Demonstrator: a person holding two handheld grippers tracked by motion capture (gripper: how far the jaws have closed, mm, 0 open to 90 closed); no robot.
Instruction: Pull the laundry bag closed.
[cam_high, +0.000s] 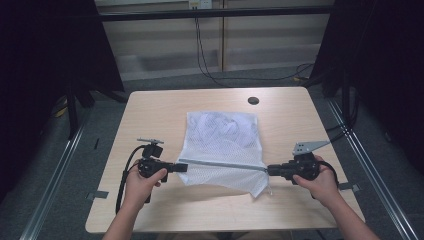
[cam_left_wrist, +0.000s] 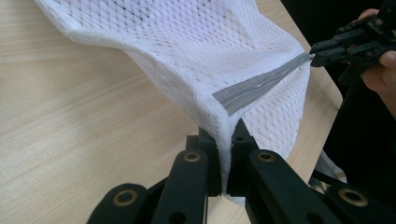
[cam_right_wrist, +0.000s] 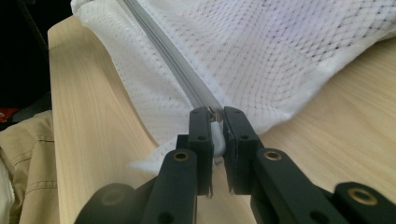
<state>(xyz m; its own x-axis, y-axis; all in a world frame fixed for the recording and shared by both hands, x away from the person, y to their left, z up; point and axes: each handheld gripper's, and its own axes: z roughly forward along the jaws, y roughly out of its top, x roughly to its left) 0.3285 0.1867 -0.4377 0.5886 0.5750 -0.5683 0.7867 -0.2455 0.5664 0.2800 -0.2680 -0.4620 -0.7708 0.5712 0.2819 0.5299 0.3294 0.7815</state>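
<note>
Right gripper (cam_right_wrist: 218, 135) pinches the mesh bag's (cam_right_wrist: 280, 51) zipper (cam_right_wrist: 173, 56) end (jaws clamped).

No readable text from my end. I checked all three feeds and can make out no labels, brands, numbers or signs.
</note>
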